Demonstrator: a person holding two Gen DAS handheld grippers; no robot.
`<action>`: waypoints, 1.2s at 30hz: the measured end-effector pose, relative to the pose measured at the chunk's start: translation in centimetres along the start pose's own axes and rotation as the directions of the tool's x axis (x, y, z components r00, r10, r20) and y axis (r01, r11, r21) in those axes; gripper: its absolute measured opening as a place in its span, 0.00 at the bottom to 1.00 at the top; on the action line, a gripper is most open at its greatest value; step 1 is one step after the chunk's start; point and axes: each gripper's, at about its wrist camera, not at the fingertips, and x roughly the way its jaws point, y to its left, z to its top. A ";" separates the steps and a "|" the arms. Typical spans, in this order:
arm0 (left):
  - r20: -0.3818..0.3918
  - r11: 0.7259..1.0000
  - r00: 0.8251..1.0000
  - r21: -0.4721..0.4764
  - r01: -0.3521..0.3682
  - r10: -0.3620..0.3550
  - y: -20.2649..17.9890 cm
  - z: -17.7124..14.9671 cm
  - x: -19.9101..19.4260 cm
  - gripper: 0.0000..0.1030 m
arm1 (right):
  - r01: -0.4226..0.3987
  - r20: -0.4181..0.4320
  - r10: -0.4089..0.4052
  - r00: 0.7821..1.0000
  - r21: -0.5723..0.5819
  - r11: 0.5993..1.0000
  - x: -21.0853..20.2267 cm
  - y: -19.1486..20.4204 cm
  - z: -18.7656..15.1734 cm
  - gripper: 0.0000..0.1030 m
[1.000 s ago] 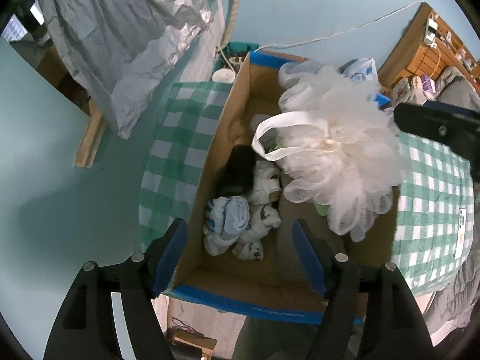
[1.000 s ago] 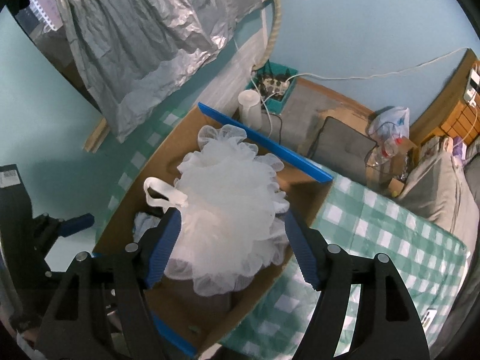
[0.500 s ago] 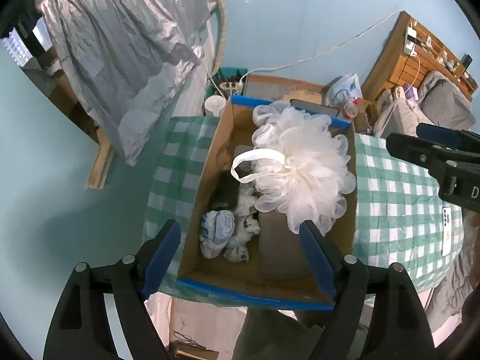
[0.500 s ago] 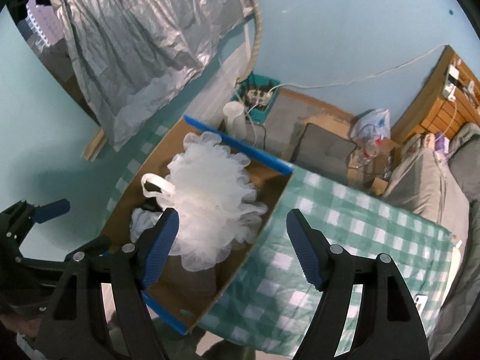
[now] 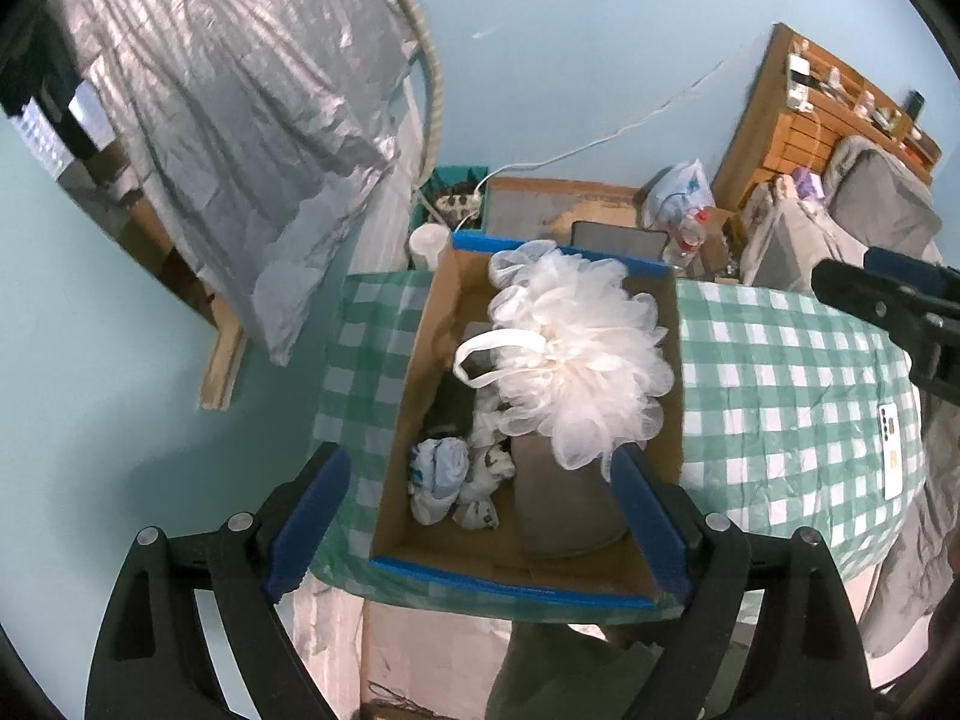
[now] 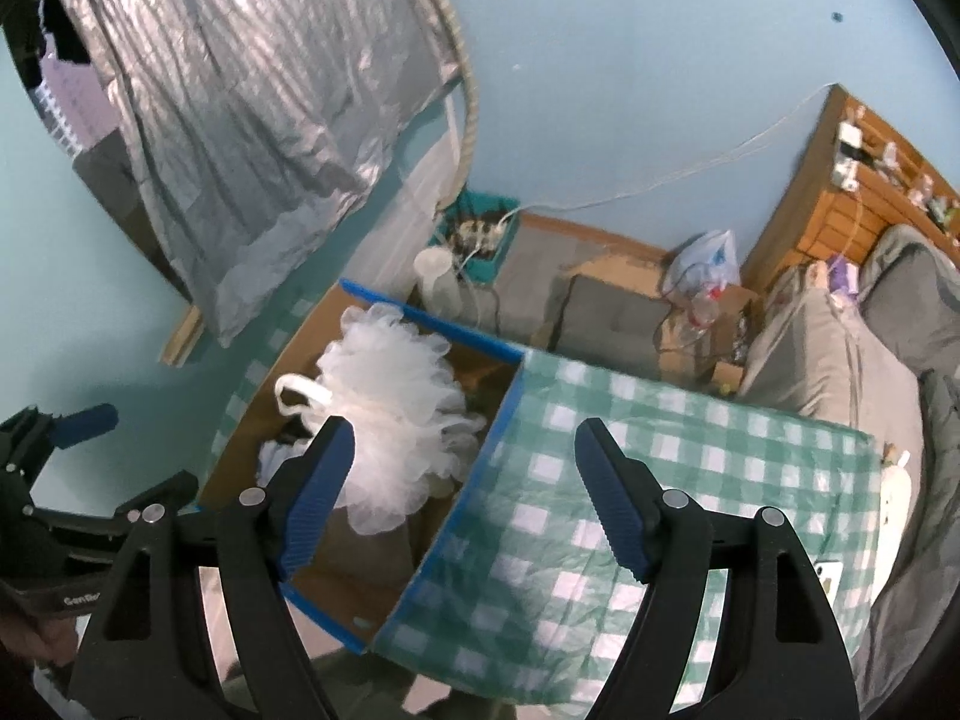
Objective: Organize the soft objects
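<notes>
White mesh bath pouf point(image 5: 576, 354) lies centre-frame in the blue-edged cardboard box point(image 5: 516, 585); left gripper point(image 5: 480, 516) and right gripper point(image 6: 465, 492) both gape wide, empty

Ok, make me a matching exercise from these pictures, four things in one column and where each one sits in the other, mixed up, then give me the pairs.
Things:
1. loofah
2. rolled socks
3. phone
4. plastic bag

Places:
A. on the floor by the wall, behind the table
B. on the checked cloth, outside the box
C. in the box, on top of the other items
D. low in the box, near its front left corner

Pairs: 1-C, 2-D, 3-B, 4-A
</notes>
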 end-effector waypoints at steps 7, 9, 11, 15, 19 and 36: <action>0.029 1.000 0.999 0.019 0.018 -0.018 -0.9 0.1 -1.4 0.90 | 0.028 0.033 -0.029 0.999 0.035 0.999 -1.7 -0.9 -0.6 0.75; 0.035 0.999 0.999 0.035 -0.002 0.001 -1.2 0.2 -1.7 0.90 | 0.026 0.032 -0.028 0.999 0.043 0.999 -1.8 -1.1 -0.7 0.75; 0.043 0.999 0.999 0.043 -0.002 0.000 -1.4 0.3 -2.0 0.91 | 0.023 0.032 -0.025 0.999 0.047 0.999 -2.0 -1.3 -0.7 0.75; 0.047 0.999 0.999 0.035 0.007 -0.009 -1.5 0.4 -2.1 0.91 | 0.027 0.031 -0.029 0.999 0.053 0.998 -2.0 -1.5 -0.9 0.75; 0.043 1.000 0.999 0.028 0.003 -0.004 -1.7 0.2 -2.0 0.91 | 0.028 0.025 -0.029 0.999 0.059 0.998 -2.1 -1.9 -1.0 0.75; 0.028 1.000 1.000 0.013 -0.008 0.008 -2.1 0.1 -1.9 0.91 | 0.023 0.021 -0.025 0.999 0.056 0.998 -2.1 -2.2 -1.2 0.75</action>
